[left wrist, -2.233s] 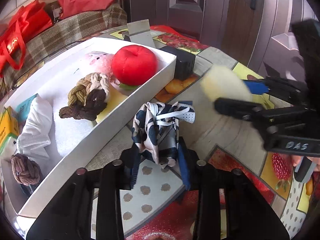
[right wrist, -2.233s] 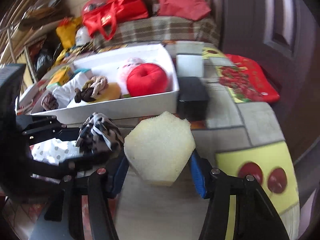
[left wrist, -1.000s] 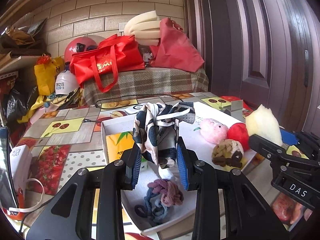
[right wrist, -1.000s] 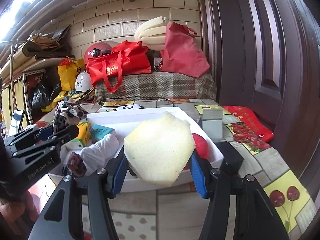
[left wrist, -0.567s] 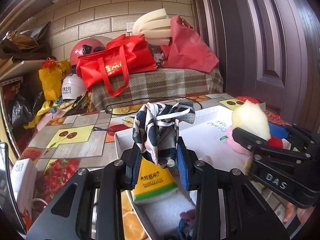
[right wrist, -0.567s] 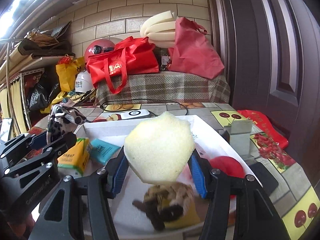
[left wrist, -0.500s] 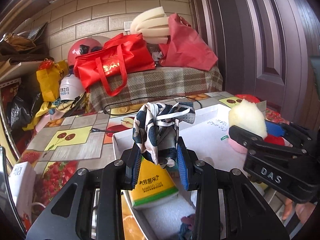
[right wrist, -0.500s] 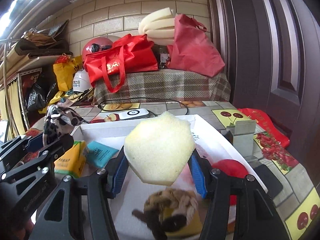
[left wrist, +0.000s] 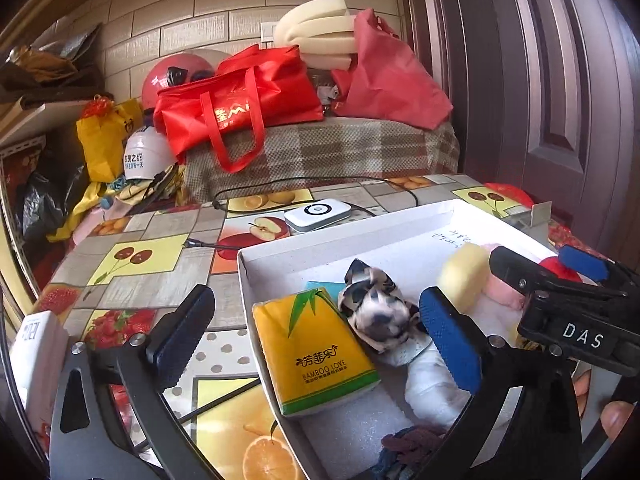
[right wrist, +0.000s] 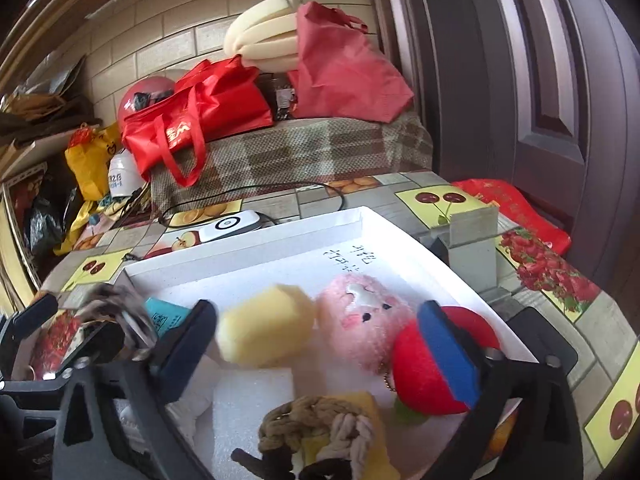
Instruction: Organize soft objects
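Item, white shallow cardboard box [left wrist: 248,276]: both loads just released into it. Black-and-white spotted fabric bundle [left wrist: 376,312] lies beside the yellow tissue pack [left wrist: 316,348]; pale yellow foam sponge [right wrist: 264,328] lies blurred left of the pink plush toy [right wrist: 368,320]. Left gripper [left wrist: 316,332] and right gripper [right wrist: 320,340]: jaws just opened wide, pads clear of everything. Judgement: these two deposits look complete; hands free to withdraw

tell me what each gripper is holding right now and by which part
Nothing. Both the left gripper and right gripper have just opened wide; the spotted cloth and yellow sponge are released over the white box.
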`<state>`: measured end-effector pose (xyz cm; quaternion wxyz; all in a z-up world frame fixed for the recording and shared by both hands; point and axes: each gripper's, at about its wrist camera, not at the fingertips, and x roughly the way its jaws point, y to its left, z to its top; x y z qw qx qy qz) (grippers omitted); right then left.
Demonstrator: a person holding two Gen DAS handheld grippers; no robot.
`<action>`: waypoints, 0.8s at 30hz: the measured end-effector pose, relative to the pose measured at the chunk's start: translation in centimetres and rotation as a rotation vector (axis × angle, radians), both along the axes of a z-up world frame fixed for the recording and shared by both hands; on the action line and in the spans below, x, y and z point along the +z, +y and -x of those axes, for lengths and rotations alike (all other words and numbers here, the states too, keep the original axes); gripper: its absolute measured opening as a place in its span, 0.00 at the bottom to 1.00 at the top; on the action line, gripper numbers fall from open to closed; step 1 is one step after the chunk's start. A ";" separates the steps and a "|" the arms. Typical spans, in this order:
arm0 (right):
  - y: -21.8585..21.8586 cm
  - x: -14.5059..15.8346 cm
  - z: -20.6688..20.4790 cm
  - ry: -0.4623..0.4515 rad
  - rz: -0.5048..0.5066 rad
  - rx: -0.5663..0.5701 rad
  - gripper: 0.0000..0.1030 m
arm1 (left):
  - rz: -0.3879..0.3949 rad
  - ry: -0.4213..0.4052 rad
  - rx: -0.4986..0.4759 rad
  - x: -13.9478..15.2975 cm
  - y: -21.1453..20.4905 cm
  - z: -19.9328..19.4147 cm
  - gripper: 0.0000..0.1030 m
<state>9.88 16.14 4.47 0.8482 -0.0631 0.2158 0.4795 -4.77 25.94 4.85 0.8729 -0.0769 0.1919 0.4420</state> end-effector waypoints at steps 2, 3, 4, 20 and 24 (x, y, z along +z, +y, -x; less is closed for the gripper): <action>-0.2 0.2 0.2 -0.016 -0.012 -0.014 1.00 | -0.011 -0.009 0.002 0.1 -0.2 0.2 1.00; -0.3 0.2 0.4 -0.025 -0.019 -0.017 1.00 | -0.016 -0.016 0.003 0.1 -0.3 0.4 1.00; -0.5 0.3 0.6 -0.036 -0.029 -0.021 1.00 | -0.020 -0.024 0.009 0.2 -0.4 0.6 1.00; -6.8 0.9 5.2 -0.196 -0.038 -0.054 1.00 | 0.013 -0.051 0.064 0.1 -5.2 4.6 1.00; -9.9 1.0 6.4 -0.201 -0.075 -0.053 1.00 | -0.005 -0.084 0.088 0.1 -7.7 6.1 1.00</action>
